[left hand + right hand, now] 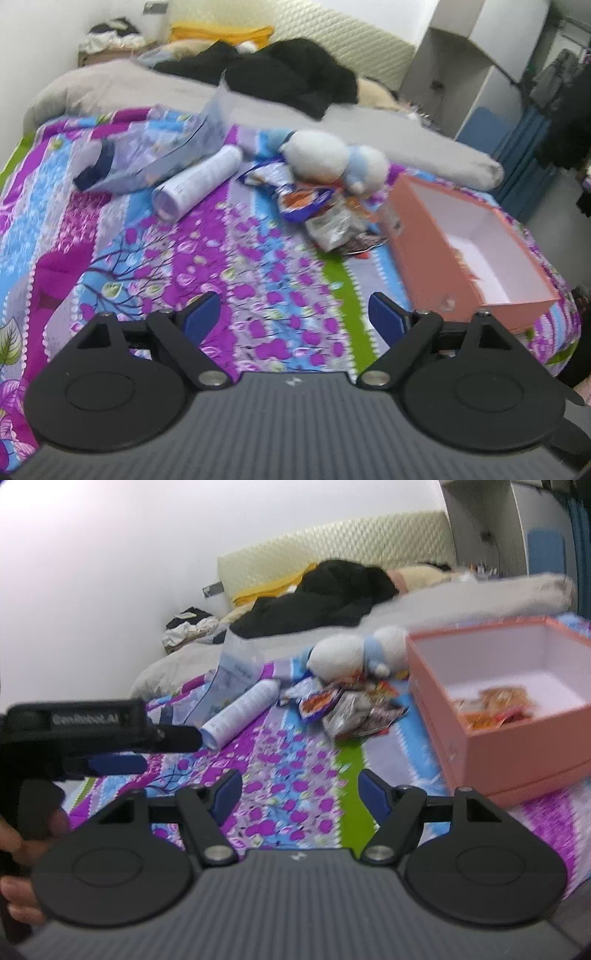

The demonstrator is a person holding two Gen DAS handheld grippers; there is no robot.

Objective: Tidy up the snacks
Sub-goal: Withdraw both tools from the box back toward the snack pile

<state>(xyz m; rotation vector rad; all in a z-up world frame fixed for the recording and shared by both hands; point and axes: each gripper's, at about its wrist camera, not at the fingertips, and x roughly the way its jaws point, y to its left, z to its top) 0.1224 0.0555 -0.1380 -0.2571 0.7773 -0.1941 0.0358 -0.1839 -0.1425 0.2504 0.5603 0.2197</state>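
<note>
Left gripper: jaws stood wide apart with nothing between the blue pads, over bare bedspread at the lower middle of the left wrist view.
Right gripper: jaws also apart, somewhat narrower, empty, above the patterned cover at the lower middle of its own view.
Snack packets: a loose heap at centre frame in the left view, touching the near corner of the box and lying just below the plush toy; blurred, so single packets could not be told apart.
Pink box: open-topped, at the right of the left view, near the bed's right edge; a few orange packets lay on its white floor, seen from the right wrist.
Plush toy: white and pale blue, lying against the upper side of the heap.
White bottle: on its side, left of the heap and apart from it.
Clear bag: upper left of centre, beside the bottle.
Bedspread: a broad unoccupied stretch ran from both grippers up to the heap.
Bed edge: the cover dropped away at the lower right of the left view, just past the box.
Hand: at the left edge of the right view, gripping the other tool's handle.
</note>
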